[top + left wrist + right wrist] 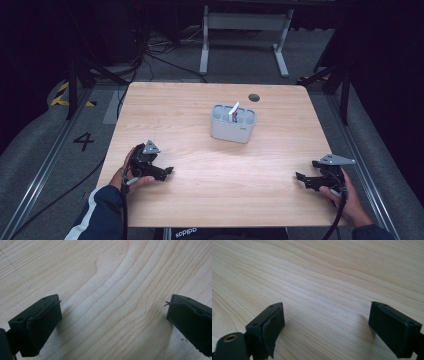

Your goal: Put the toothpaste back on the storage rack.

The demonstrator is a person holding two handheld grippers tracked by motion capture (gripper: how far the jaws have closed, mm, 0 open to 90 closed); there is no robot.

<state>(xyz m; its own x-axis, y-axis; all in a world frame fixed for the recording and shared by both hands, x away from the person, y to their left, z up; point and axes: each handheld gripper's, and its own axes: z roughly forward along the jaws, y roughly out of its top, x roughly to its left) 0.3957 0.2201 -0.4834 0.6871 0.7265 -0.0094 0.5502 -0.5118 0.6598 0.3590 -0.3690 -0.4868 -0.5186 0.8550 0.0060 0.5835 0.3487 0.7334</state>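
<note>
While both hands rest low on the table, nothing is held: each line below goes from the fingers outward.

left gripper (167,171): jaws spread wide with bare wood between them, seen in the left gripper view (113,315); it sits near the table's left edge, toward the near left corner, likely parked there idle.
right gripper (300,177): jaws also apart and empty, seen in the right gripper view (327,317); it lies near the right edge, toward the near right corner.
organizer (233,123): a grey box with several open pockets, standing upright around the middle of the table (200,200), toward the far edge, well apart from both grippers.
stick (233,111): a white piece leaning in one pocket, probably placed there; I judge the work done or not begun.
hole cap (254,97): dark disc near the far edge.
counts: two grippers, one organizer, one stick, one cap.
</note>
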